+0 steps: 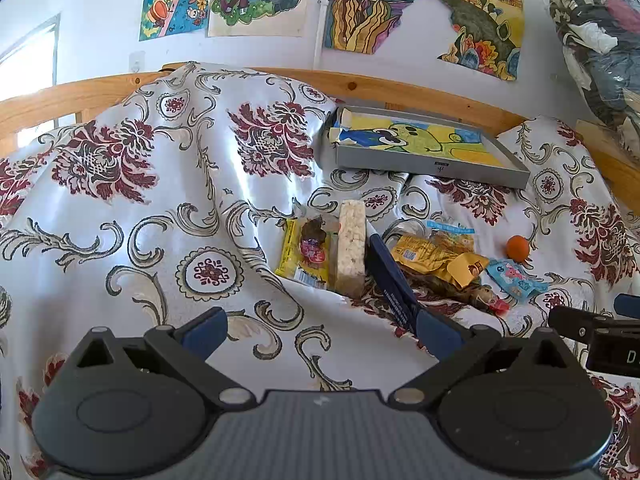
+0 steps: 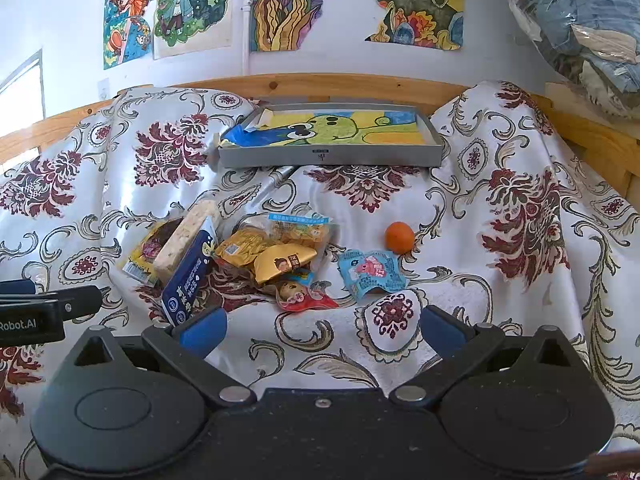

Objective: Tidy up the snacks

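A patterned cloth (image 2: pixel 400 200) with dark red flowers and grey scrolls fills most of both views, draped over bedding against a wooden rail (image 2: pixel 320 82), with coloured drawings (image 2: pixel 192 4) on the wall along the top of the frame. In the upper middle of the right wrist view lies a shallow grey tray (image 2: pixel 332 156) lined with a yellow and green cartoon picture, nothing in it. Below it, at centre left, the snacks lie in a loose heap on the cloth: a pale rice-cake bar (image 2: pixel 182 242) leaning between a yellow packet (image 2: pixel 144 252) and a dark blue packet (image 2: pixel 190 274), then a gold crinkled bag (image 2: pixel 256 246) with a smaller gold pack (image 2: pixel 282 264) on it, and a red-edged wrapper (image 2: pixel 304 296) just below. A light blue pouch (image 2: pixel 370 274) sits apart to the right, and a small orange fruit (image 2: pixel 399 237) lies just above it — touching nothing. The right gripper (image 2: pixel 322 326) hovers low at the bottom of its frame, jaws spread wide with only cloth between them. The left gripper (image 1: pixel 322 328) is likewise released, its right blue finger (image 1: pixel 436 330) overlapping the near end of the dark blue packet (image 1: pixel 390 280) in that view — whether it touches cannot be told.
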